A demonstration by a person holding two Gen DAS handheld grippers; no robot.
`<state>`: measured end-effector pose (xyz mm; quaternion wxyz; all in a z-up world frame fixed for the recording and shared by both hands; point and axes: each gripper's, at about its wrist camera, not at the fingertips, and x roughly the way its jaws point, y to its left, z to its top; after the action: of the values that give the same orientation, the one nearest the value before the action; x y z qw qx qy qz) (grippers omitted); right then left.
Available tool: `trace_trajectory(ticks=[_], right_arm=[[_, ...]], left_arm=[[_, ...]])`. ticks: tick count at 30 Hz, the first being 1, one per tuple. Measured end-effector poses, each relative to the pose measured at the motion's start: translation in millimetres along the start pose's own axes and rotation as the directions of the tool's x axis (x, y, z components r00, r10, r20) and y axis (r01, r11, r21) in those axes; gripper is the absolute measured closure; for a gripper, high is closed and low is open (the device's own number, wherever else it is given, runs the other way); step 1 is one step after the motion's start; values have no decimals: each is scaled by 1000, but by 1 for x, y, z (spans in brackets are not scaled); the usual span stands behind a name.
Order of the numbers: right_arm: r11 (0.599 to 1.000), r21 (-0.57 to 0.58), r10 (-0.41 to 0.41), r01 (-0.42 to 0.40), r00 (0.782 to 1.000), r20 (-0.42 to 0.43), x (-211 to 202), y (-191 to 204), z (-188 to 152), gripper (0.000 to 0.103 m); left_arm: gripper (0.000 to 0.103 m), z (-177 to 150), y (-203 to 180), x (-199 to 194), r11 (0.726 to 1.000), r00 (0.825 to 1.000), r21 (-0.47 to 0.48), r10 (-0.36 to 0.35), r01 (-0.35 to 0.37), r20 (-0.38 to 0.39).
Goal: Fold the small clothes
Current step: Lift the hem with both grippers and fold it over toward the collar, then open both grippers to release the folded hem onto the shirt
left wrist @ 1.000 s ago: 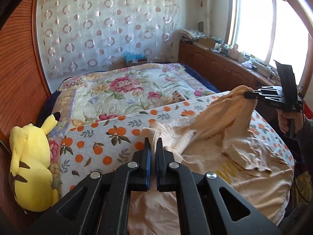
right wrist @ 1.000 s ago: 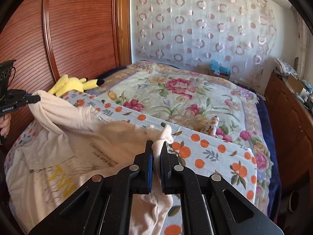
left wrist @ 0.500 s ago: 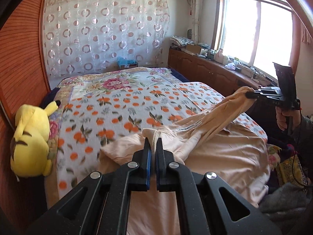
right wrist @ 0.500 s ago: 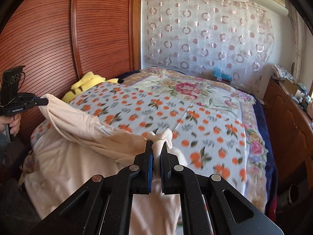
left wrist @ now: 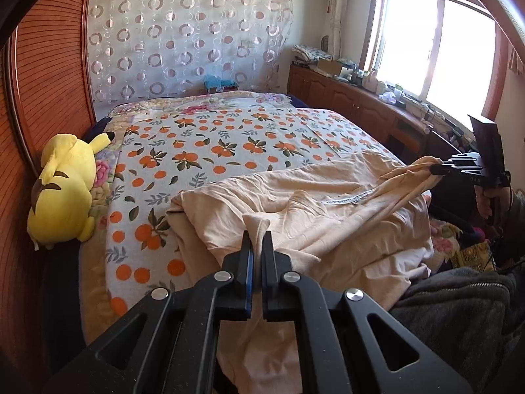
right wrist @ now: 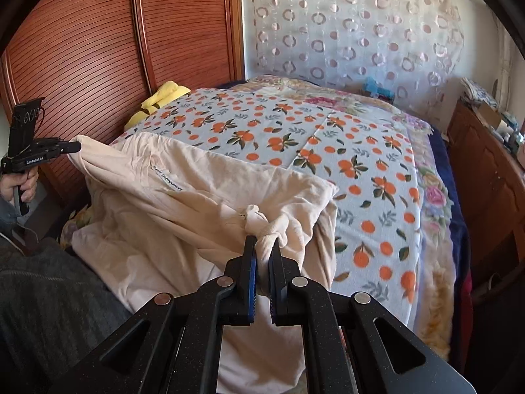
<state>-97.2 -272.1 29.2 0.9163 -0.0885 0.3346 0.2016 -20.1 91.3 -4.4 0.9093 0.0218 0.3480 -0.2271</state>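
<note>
A pale peach garment (left wrist: 311, 203) lies spread over the near end of the bed, its lower part hanging off the edge. My left gripper (left wrist: 257, 234) is shut on one bunched corner of it. My right gripper (right wrist: 262, 241) is shut on the opposite corner, a knot of ribbed cream fabric (right wrist: 259, 226). The cloth (right wrist: 197, 197) stretches between the two, with a printed label showing near its top edge. In the left wrist view the right gripper (left wrist: 436, 167) appears at the far right; in the right wrist view the left gripper (right wrist: 73, 146) appears at the far left.
The bed carries an orange-print blanket (left wrist: 213, 151) over a floral cover. A yellow plush toy (left wrist: 65, 190) lies against the wooden headboard (right wrist: 98, 49). A wooden cabinet (left wrist: 361, 105) runs under the window. A grey sleeve (right wrist: 49, 295) sits near the bed's edge.
Both grippers have pulled back toward the near edge of the bed, dragging the garment with them. Far more of the orange-print blanket now shows beyond the cloth, which lies flatter.
</note>
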Motion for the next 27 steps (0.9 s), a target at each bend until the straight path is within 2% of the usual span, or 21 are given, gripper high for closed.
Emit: trace_trajectory(ticks=[5, 10, 14, 19, 21, 22, 23, 24, 25, 26, 27], right_arm=[[1000, 6, 19, -19, 999, -44, -17, 15, -6, 97], [999, 35, 34, -31, 996, -86, -7, 17, -13, 97], [998, 61, 29, -22, 994, -107, 8, 9, -12, 97], [999, 41, 21, -16, 991, -134, 10, 18, -9, 97], [999, 35, 26, -22, 991, -128, 7, 18, -7, 95], [999, 28, 25, -22, 992, -122, 2, 19, -5, 93], [1000, 21, 19, -17, 993, -116, 0, 19, -5, 90], [1000, 16, 13, -11, 994, -110, -2, 19, -4, 85], [1000, 13, 4, -2, 995, -101, -5, 17, -3, 82], [1000, 13, -6, 7, 996, -92, -8, 15, -2, 75], [1000, 16, -14, 16, 996, -85, -10, 13, 1, 66]], left_arm=[[98, -8, -4, -6, 1000, 999, 20, 21, -20, -35], [98, -14, -6, 5, 1000, 998, 27, 8, -6, -67], [98, -18, -5, 14, 999, 995, 15, 34, -33, -89], [98, -14, -11, 11, 999, 995, 36, 34, -31, -89], [89, -11, -11, 10, 998, 996, 43, 43, -39, -82], [69, -10, -11, 10, 998, 996, 46, 50, -46, -76], [54, -9, -9, 10, 998, 996, 46, 54, -51, -70], [51, -7, -8, 12, 998, 996, 42, 51, -48, -68], [41, -5, -7, 15, 998, 996, 37, 53, -51, -67], [30, -4, -6, 17, 998, 996, 34, 58, -56, -66], [26, -2, -4, 21, 997, 996, 33, 66, -64, -60]])
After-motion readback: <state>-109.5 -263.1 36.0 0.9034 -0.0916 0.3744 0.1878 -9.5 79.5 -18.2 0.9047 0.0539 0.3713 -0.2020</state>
